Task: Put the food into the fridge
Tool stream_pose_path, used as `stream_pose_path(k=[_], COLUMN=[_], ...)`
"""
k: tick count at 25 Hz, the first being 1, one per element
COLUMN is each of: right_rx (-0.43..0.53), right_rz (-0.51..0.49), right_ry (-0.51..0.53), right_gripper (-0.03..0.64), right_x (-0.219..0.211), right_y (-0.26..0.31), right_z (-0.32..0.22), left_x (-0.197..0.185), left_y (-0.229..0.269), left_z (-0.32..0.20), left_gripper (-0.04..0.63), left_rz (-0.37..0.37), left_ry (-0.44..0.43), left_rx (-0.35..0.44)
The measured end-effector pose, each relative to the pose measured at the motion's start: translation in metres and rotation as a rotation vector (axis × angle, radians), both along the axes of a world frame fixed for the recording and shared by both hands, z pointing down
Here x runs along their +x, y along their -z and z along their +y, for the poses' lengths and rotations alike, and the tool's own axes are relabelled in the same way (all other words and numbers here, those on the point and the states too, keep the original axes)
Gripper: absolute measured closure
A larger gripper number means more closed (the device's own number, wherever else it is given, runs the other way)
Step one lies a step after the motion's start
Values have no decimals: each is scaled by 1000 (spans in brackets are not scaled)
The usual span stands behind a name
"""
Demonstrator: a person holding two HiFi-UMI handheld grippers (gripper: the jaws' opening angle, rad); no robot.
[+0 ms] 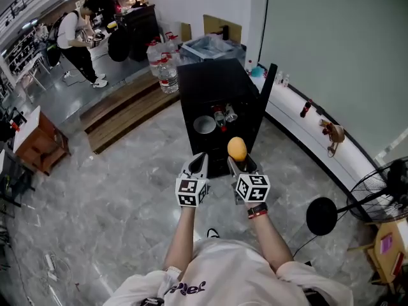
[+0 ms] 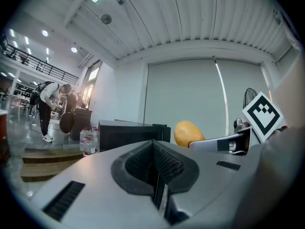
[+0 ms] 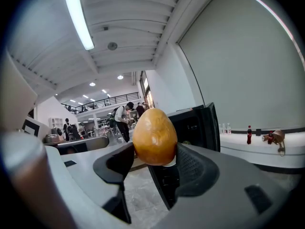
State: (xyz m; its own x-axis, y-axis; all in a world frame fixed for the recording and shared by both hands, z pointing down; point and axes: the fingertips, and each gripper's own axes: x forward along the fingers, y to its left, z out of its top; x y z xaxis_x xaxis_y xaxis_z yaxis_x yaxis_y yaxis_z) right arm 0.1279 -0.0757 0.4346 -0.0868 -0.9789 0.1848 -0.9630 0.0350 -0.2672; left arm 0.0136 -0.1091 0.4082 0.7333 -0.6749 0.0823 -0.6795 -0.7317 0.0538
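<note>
Food item: one smooth, egg-shaped yellow-orange fruit (image 3: 155, 136), skin plain and unmarked. It is clamped between the wide-set jaws of the right gripper (image 1: 239, 162), in front of the open black fridge (image 1: 213, 85). Left gripper (image 2: 156, 173): jaws pressed together, nothing held.

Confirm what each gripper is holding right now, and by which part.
The right gripper pinches a yellow-orange oval food item across the sides of its lower half; its top stands above the jaws. The left gripper has its jaws together, holding nothing.
</note>
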Motion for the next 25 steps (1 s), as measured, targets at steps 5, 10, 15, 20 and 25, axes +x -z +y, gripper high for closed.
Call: stream_pose_path(k=[5,10,15,20,25], right_rx=[-10,-51,-103,-145,-202], right_rz=[-8,-17,-12,-25,-22], right_ry=[32,49,75,93,127], right_gripper=[328,328,328,328,328], right_x=[-17,-22,-17,-2,2], right_y=[-9,-31,-58,-85,-118], right_z=[-41,-67,-98,-134,-165], left_x=[-12,-16,-7,7,9], left_y=[-13,-34,-66,-93,-118], left_z=[-32,-53,-79,-112,-138], left_gripper=[577,577,577,577,577], left_rz=[-10,-9,-25,-30,-37], left_ry=[4,7,8,28,52], left_rx=[-17,-59,-122,-160,-197])
